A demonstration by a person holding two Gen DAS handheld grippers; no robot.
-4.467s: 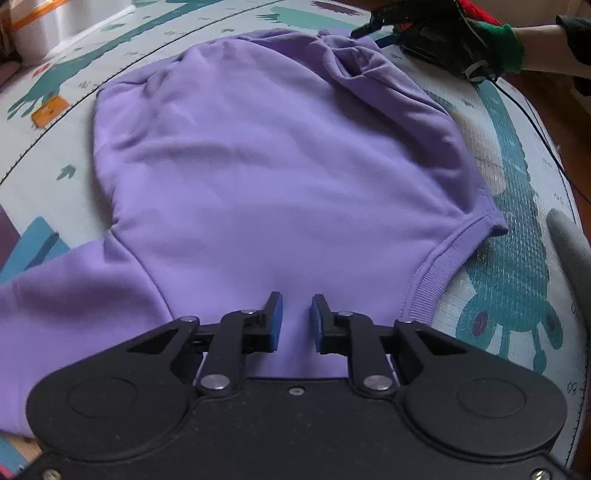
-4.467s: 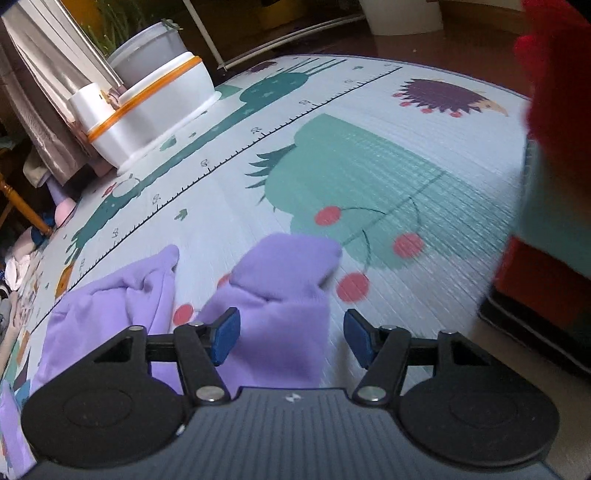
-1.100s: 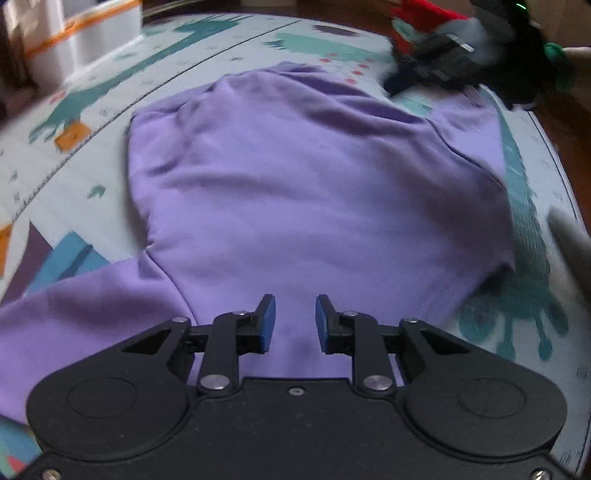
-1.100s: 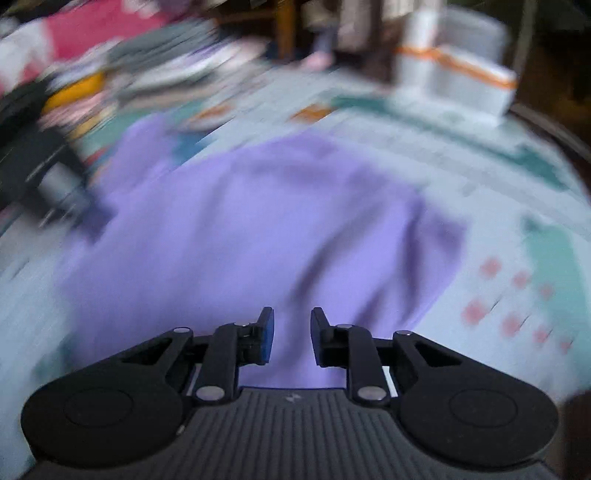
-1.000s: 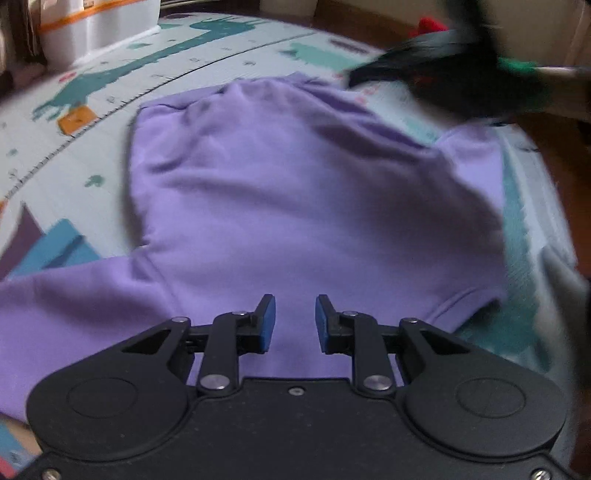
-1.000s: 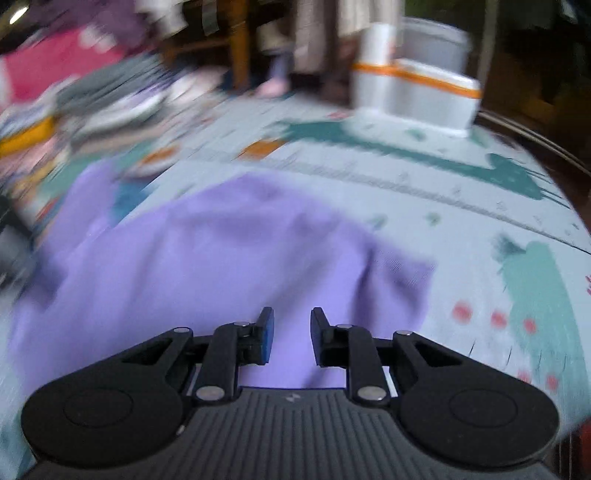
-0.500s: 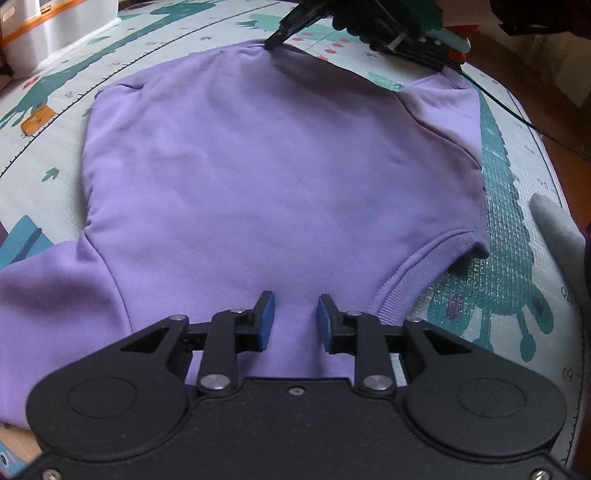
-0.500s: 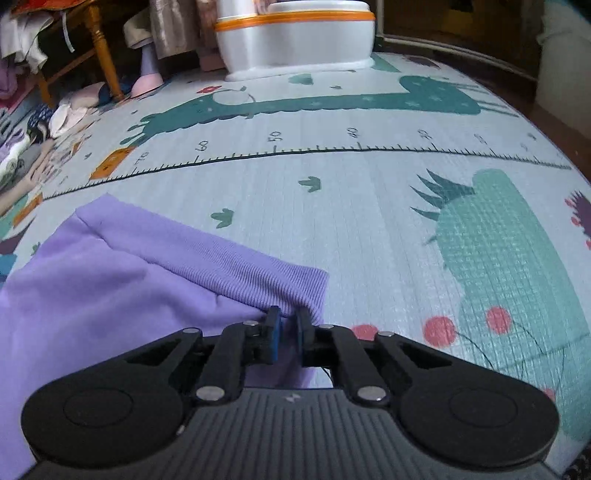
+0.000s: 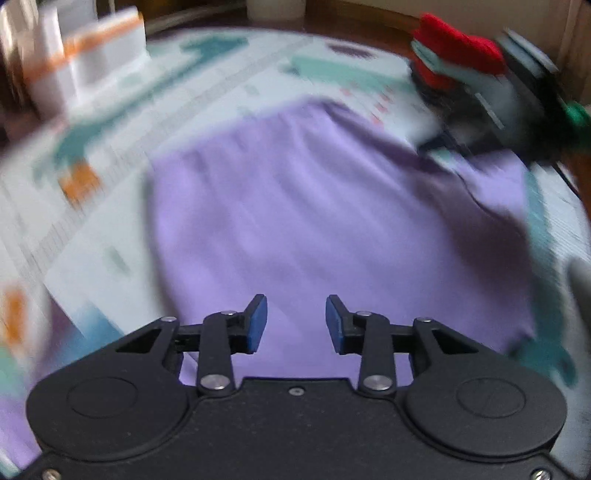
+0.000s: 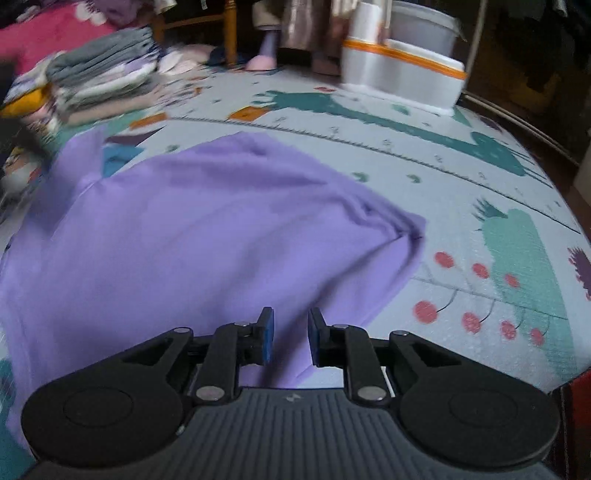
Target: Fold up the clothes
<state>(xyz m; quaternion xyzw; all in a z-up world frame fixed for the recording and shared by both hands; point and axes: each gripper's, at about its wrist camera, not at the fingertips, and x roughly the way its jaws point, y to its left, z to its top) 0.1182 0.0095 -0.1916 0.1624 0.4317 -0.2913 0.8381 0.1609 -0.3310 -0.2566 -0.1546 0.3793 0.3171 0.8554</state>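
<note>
A purple sweatshirt (image 9: pixel 306 206) lay spread across a printed play mat (image 10: pixel 461 206) on the floor, its body mostly flat with soft creases and one corner folded into a ridge toward the mat's cherry pattern in the right wrist view. The left tool (image 9: pixel 295 321) hovered over the near part of the garment with its blue-padded fingers set well apart and nothing between them. The right tool (image 10: pixel 287 338) sat over the near edge of the sweatshirt, its fingers separated by a narrower gap, with purple cloth visible behind the gap but not pinched. The left wrist view was heavily motion-blurred; at its upper right a dark device with a red and green glove (image 9: pixel 461 62) showed just beyond the garment's far corner. Around the mat stood a white container with an orange band (image 10: pixel 402 74), a pale tub behind it, a stack of folded clothes (image 10: pixel 103 77) at the far left edge, a wooden chair leg (image 10: pixel 231 33), and a pink slipper (image 10: pixel 262 64).
</note>
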